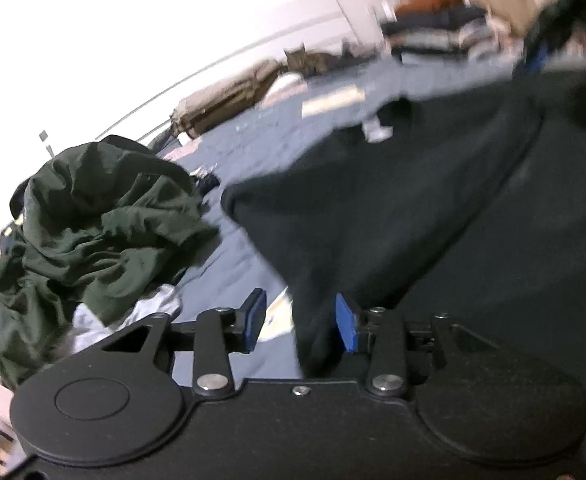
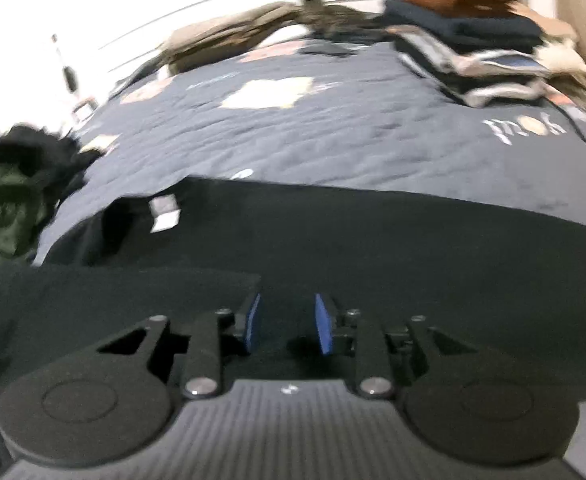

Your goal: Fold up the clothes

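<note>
A black garment (image 1: 413, 200) lies spread flat on the bed, its white neck label (image 2: 165, 212) showing at the far edge. In the left wrist view my left gripper (image 1: 301, 320) is open over the garment's left edge. A fold of the black cloth hangs between its blue pads (image 1: 255, 320), and the left pad stands clear of it. In the right wrist view my right gripper (image 2: 287, 322) is open just above the black garment (image 2: 333, 240), on a folded-over part, with nothing pinched between its pads.
A heap of dark green clothes (image 1: 93, 220) with a white piece (image 1: 133, 312) under it lies at the left. A stack of folded clothes (image 2: 473, 48) stands at the far right of the blue-grey bedspread (image 2: 333, 132). A tabby cat (image 1: 305, 60) lies by the wall.
</note>
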`<state>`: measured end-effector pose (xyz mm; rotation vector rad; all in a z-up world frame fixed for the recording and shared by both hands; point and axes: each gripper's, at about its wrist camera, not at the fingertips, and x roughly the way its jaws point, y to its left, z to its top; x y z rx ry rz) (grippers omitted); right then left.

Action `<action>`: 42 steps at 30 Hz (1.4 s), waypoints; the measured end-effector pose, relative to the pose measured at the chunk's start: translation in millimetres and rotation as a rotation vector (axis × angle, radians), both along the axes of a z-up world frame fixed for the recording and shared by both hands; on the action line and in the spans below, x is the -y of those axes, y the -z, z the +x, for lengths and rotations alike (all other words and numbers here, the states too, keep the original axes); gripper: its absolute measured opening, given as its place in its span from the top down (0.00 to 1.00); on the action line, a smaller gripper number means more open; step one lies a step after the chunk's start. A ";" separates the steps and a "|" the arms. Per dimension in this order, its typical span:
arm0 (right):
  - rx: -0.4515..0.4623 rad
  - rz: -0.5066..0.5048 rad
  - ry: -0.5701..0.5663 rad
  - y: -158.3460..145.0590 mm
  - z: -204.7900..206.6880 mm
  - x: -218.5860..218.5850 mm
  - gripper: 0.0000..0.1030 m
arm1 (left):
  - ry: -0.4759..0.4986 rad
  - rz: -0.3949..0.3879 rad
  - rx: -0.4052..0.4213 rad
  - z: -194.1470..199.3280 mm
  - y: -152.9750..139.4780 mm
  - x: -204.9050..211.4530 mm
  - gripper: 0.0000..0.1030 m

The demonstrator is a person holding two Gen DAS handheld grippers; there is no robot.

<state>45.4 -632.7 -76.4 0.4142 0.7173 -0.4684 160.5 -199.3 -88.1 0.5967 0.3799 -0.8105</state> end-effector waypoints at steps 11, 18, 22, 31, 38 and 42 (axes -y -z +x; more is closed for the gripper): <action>-0.217 -0.103 -0.026 45.1 56.6 21.5 0.70 | 0.004 -0.145 -0.142 3.7 -4.2 11.6 0.35; -0.078 -0.060 0.082 46.5 55.3 35.9 1.00 | -0.005 -0.209 -0.190 4.4 -6.3 15.4 0.35; -0.030 -0.084 0.078 44.8 53.9 40.8 0.99 | -0.015 -0.233 -0.207 5.6 -7.6 14.5 0.35; 0.068 -0.029 0.031 12.8 19.2 22.7 0.95 | -0.039 -0.364 -0.349 16.6 -19.3 4.3 0.35; -0.079 0.075 -0.048 63.9 29.6 -3.2 0.96 | -0.071 -0.426 -0.409 21.3 -23.1 -2.7 0.35; -0.092 0.078 -0.055 63.9 25.1 -3.1 0.96 | -0.073 -0.442 -0.414 20.0 -26.2 -5.0 0.35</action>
